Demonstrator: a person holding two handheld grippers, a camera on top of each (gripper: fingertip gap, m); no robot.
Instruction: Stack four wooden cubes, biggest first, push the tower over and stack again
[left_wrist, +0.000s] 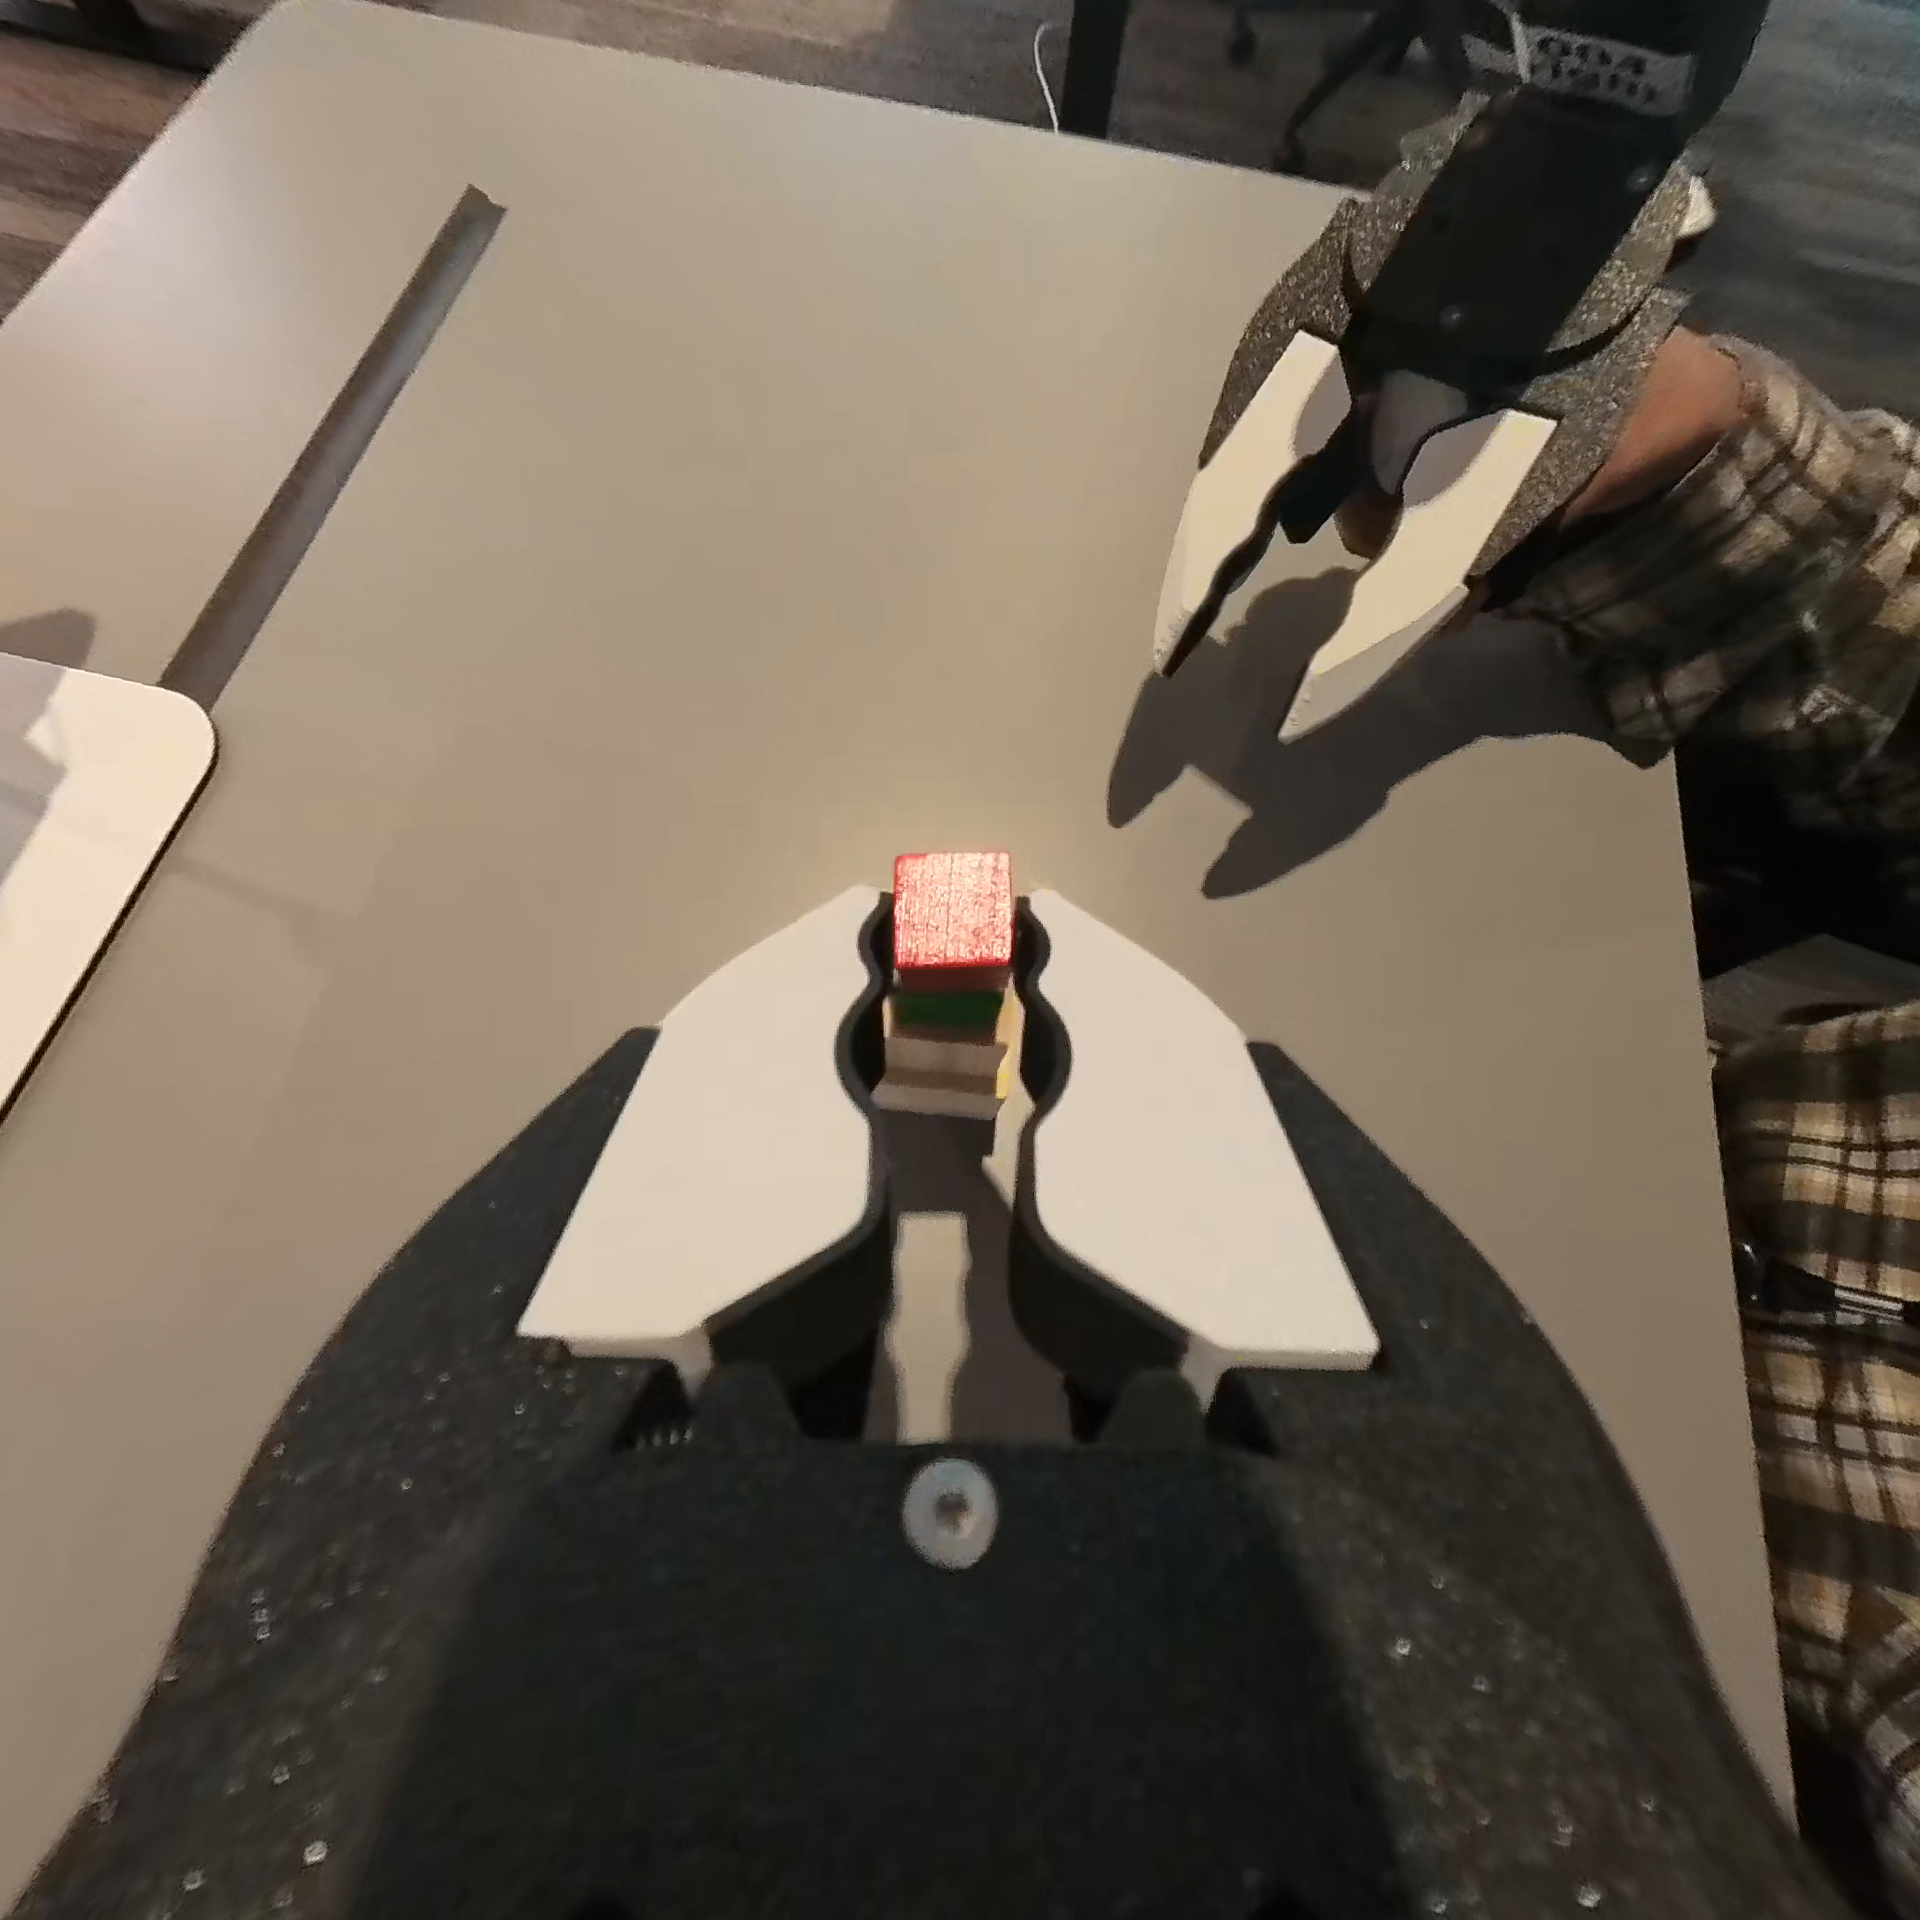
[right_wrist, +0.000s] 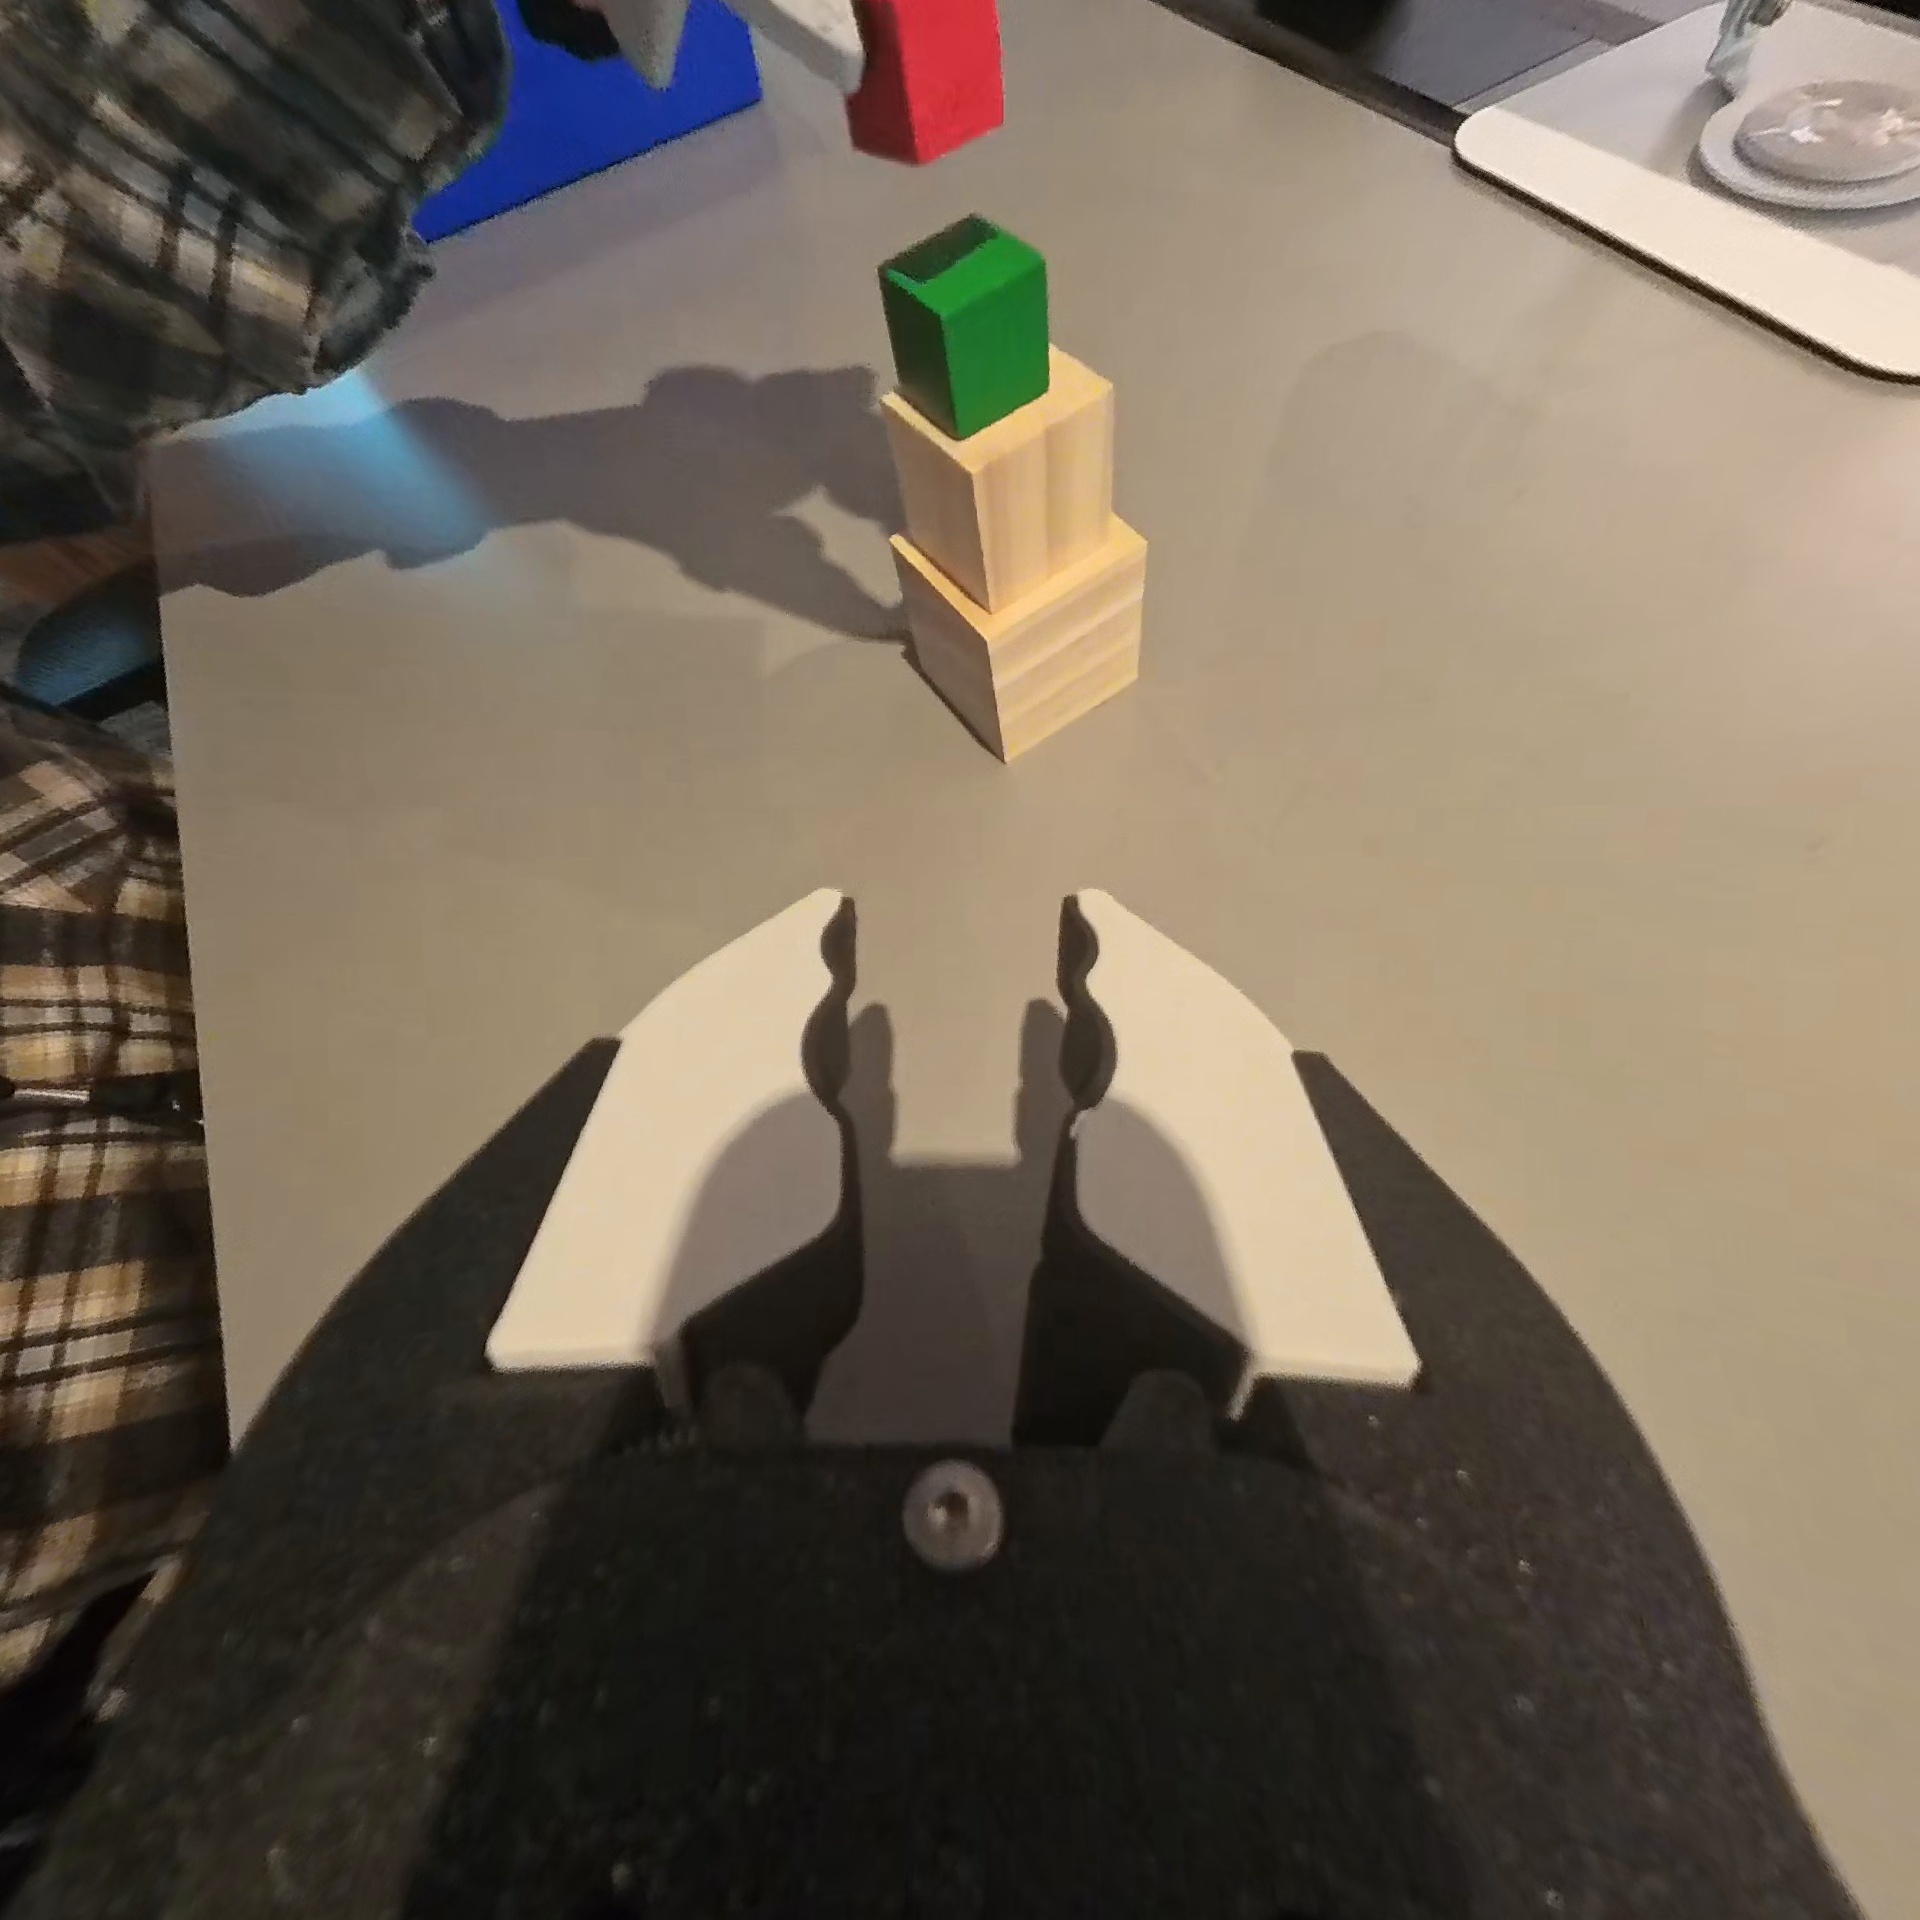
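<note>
Step in hand: placing the red cube (left_wrist: 953, 911) as the fourth and last block, judged from three cubes already stacked.
Left gripper (left_wrist: 953, 920): clamped on the red cube, held in the air above the tower and clear of it in the right wrist view.
Right gripper (right_wrist: 958, 914): fingers apart, empty, low over the grey table (right_wrist: 1455, 727), well short of the tower.
Tower: largest pale cube (right_wrist: 1039, 655) on the table, smaller pale cube (right_wrist: 1013, 488) on it and set toward its far-left part, green cube (right_wrist: 971, 322) on top, also offset and turned a little.
Alignment: centre over the green top face, not over the base; seen from above, the lower steps show nearer and to the right of the red.
Descent: straight down, slow, red faces square to the green.
Release: only once fully seated; open just enough, then lift straight up.
Risk: sideways nudge likely to topple the offset stack.
Elsewhere: blue block (right_wrist: 603, 114) at the far left, white tray (right_wrist: 1662, 249) at the far right, plaid sleeve (right_wrist: 208, 187).
</note>
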